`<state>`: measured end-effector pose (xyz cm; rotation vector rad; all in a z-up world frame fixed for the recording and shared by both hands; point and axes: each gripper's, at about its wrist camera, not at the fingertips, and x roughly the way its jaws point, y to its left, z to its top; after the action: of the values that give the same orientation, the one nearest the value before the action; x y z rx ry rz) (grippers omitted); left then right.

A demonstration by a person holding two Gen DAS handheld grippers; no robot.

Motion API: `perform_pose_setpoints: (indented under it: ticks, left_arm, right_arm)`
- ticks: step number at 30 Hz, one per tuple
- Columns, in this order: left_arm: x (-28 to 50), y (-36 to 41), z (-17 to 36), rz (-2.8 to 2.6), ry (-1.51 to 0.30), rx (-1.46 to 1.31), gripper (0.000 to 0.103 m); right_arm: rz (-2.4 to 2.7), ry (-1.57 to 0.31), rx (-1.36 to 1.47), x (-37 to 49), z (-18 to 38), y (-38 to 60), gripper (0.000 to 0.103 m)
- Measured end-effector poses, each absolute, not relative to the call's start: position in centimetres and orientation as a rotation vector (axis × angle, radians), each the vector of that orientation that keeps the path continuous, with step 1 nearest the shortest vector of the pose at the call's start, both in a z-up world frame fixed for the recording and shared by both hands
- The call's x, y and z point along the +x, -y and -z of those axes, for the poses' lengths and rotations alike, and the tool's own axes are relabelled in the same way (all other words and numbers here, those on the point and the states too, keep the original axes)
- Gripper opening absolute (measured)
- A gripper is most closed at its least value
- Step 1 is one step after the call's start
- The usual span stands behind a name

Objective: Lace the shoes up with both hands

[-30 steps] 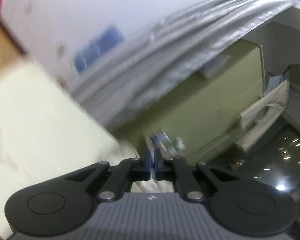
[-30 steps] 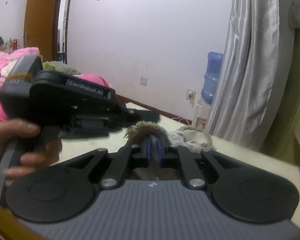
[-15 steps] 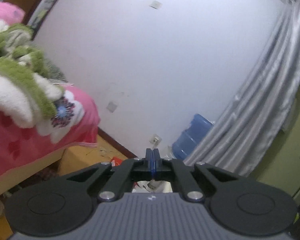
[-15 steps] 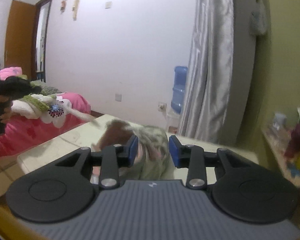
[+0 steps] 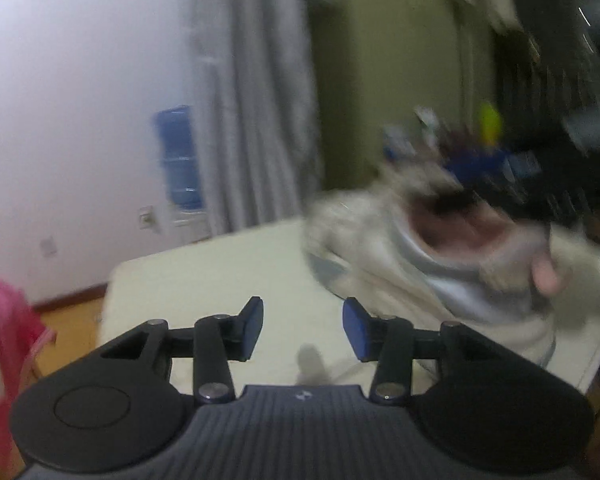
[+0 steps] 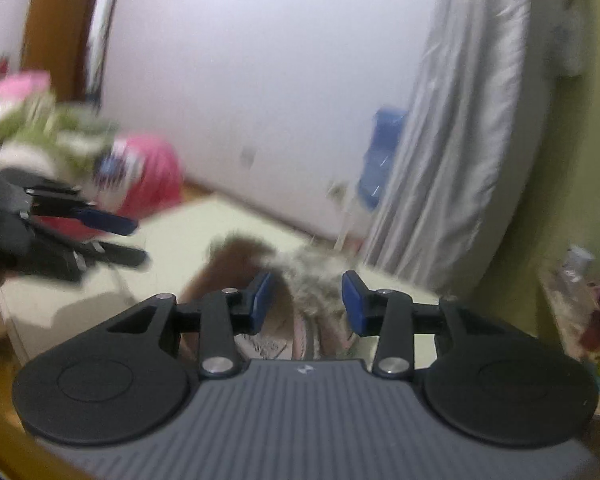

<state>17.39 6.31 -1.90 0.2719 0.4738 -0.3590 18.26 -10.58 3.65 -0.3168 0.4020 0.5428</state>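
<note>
1. The left gripper (image 5: 303,330) is seen with jaws spread, nothing held between them.
2. The right gripper (image 6: 306,303) is likewise held apart, just above the shoe (image 6: 284,300).
3. The blurred shoe is set on the pale table (image 5: 204,280), beyond the left gripper.

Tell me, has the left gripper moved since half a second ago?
Yes. The left gripper swung right: the water bottle now sits left of it, and its jaws opened.

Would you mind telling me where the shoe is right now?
The shoe lies on the pale table, just beyond the open right hand-held gripper; in the left wrist view it sits right of centre.
</note>
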Motion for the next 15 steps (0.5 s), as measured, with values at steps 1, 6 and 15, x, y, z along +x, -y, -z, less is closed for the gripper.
perform_pose_setpoints:
  ticks: [1, 6, 15]
  left_arm:
    - [17.7, -5.5, 2.3, 0.365, -0.465, 0.309, 0.047]
    - [19.2, -5.0, 2.9, 0.438, -0.517, 0.247, 0.000]
    - [17.6, -5.6, 3.4, 0.426, -0.583, 0.263, 0.001]
  right_arm:
    - [-0.558, -0.435, -0.325, 19.1, -3.4, 10.3, 0.038]
    - [-0.504, -0.412, -0.367, 19.2, -3.1, 9.9, 0.038]
    - [-0.349, -0.291, -0.249, 18.2, -1.1, 11.6, 0.043]
